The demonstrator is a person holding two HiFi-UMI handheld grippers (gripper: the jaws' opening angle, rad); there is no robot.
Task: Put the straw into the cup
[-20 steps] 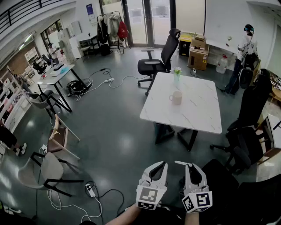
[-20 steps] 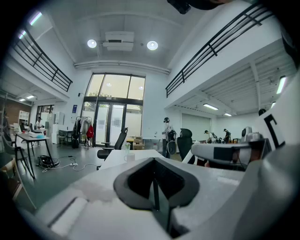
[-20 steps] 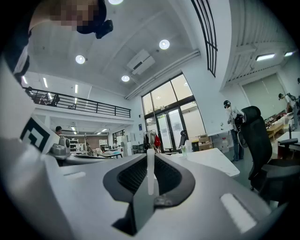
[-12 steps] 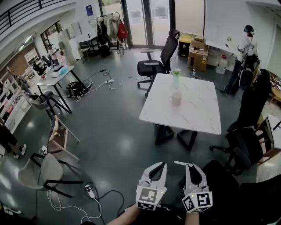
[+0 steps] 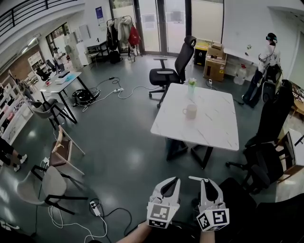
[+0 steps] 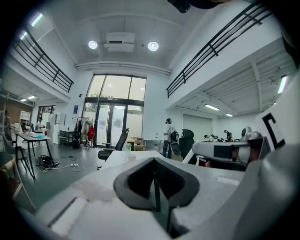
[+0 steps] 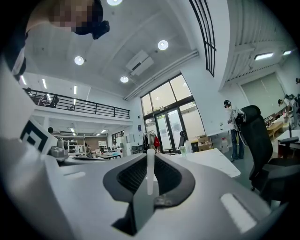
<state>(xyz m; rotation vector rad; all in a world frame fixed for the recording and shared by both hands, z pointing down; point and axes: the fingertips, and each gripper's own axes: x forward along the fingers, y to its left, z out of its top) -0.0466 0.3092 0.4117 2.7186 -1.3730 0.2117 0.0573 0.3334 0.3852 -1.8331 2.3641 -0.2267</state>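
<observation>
One blue wall poster [image 5: 99, 13] bore print too small to read. White marble-pattern table [image 5: 213, 128] stood on glossy grey floor [image 5: 123, 147], black office chair [image 5: 167, 71] beside it. Right claw [image 5: 207, 182] was clamped on the white straw [image 7: 150, 171], pinched between its jaws. Left claw [image 5: 172, 182] was closed, empty. Cup [image 5: 190, 111] sat on the table, well ahead of both claws.

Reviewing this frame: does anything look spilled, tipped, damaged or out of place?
Nothing stands out. The cup stands upright on the white table with no spill around it. The right gripper is shut on the straw, which looks straight. Only the cables trailing across the floor look untidy.
</observation>
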